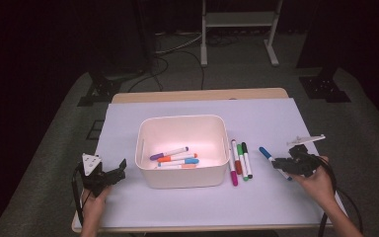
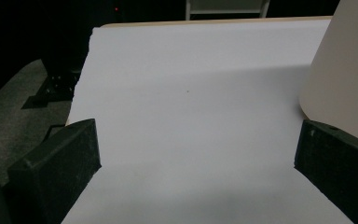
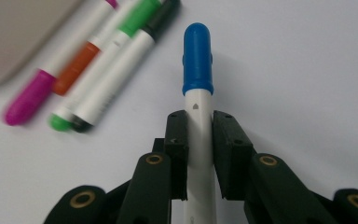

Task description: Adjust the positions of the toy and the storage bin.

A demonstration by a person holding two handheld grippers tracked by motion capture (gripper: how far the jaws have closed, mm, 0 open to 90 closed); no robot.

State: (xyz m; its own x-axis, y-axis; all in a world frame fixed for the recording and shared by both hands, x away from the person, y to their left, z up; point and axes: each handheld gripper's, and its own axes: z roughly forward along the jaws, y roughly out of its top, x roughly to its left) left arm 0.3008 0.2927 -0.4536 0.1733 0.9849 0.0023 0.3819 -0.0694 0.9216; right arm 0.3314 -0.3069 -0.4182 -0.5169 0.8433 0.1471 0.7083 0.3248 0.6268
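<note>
A blue-capped white marker (image 3: 198, 93) lies between the jaws of my right gripper (image 3: 199, 122), which is shut on its barrel; in the high view this blue marker (image 1: 266, 153) sticks out up-left from my right gripper (image 1: 287, 163) at the table's right. Several markers (image 1: 240, 160) lie side by side just right of the cream bin (image 1: 181, 176), and several more markers (image 1: 175, 157) lie inside it. My left gripper (image 1: 109, 175) rests at the bin's left, open with nothing between its jaws.
White paper (image 1: 256, 197) covers the table. The bin's wall (image 2: 345, 79) stands close on the right in the left gripper view. Dark floor, cables and a white stand (image 1: 239, 29) lie beyond the table's far edge.
</note>
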